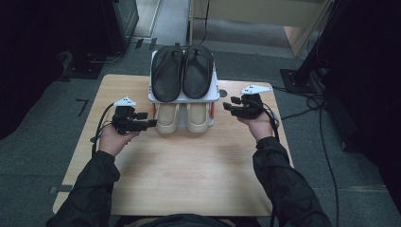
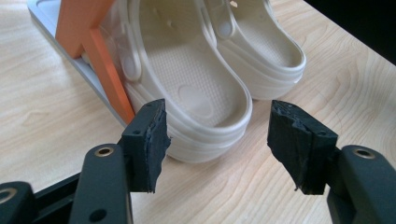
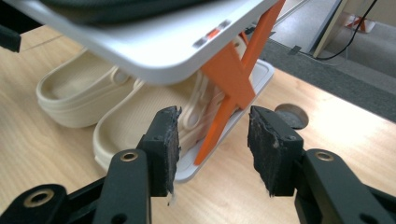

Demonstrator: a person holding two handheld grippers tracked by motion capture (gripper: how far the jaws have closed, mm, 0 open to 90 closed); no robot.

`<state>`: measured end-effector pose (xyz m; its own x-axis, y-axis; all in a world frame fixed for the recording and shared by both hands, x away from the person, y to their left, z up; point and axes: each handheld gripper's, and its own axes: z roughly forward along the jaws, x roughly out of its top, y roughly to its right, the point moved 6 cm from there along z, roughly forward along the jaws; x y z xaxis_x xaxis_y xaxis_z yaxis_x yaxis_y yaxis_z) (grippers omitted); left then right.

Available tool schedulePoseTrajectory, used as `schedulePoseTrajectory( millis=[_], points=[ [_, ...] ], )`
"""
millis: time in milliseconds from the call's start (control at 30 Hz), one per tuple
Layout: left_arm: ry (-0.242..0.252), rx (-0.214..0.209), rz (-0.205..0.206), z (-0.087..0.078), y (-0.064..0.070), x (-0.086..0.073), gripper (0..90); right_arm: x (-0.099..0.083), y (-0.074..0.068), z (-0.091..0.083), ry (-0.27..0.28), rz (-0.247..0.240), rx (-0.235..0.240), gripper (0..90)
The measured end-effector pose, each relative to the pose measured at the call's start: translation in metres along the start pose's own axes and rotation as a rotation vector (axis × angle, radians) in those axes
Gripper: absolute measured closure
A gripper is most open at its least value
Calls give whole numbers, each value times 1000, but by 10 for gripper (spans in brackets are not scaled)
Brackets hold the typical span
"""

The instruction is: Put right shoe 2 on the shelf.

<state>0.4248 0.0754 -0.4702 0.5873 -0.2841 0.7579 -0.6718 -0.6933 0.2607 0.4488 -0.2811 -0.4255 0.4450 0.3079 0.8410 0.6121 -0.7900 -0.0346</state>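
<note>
- Left gripper (image 1: 152, 122): held in the person's left hand (image 1: 112, 139) over the table (image 1: 189, 170); jaws wide apart, nothing between them; its tip sits just beside the left side of the rack's lower level.
- Right gripper (image 1: 227, 107): held in the right hand (image 1: 260, 125); jaws open, somewhat narrower than the left pair, nothing gripped; its tip is near the right side of the rack, not touching it.
- Cream clogs (image 1: 183, 117): a pair on the rack's lower shelf, heels toward the person. In the left gripper view the nearer clog's heel (image 2: 205, 135) lies just ahead of the open jaws, in line with the gap, not touched. In the right gripper view both clogs (image 3: 116, 116) lie ahead and to the left of the jaws.
- Black sandals (image 1: 182, 71): a pair side by side on the rack's top shelf, beyond and above both grippers.
- Rack (image 1: 185, 98): white shelves with orange crossed struts (image 3: 231, 88); the struts stand straight ahead of the right gripper's jaws.
- Round hole (image 3: 290, 115) in the table: just beyond the right gripper's right jaw.
</note>
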Motion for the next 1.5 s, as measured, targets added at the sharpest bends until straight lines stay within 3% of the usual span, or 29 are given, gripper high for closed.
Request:
schedulePoseTrajectory(
  millis=[567,800,967,1233,1333,1500],
  points=[
    [-23,-10,53,-2,24,-17,359,-54,-22,-11,-20,12,54,523],
    [-32,-9,51,0,26,-24,355,-75,-30,-17,-28,2,62,518],
    [-41,-2,88,-1,30,-33,354,-92,-34,-22,-37,5,74,499],
    [-12,2,94,10,25,-37,354,-117,-40,-22,-48,3,96,497],
    [-28,27,108,17,24,-38,354,-121,-42,-17,-86,-28,85,485],
    [-47,12,112,22,25,-40,354,-118,-45,-11,-74,-40,67,474]
  ],
)
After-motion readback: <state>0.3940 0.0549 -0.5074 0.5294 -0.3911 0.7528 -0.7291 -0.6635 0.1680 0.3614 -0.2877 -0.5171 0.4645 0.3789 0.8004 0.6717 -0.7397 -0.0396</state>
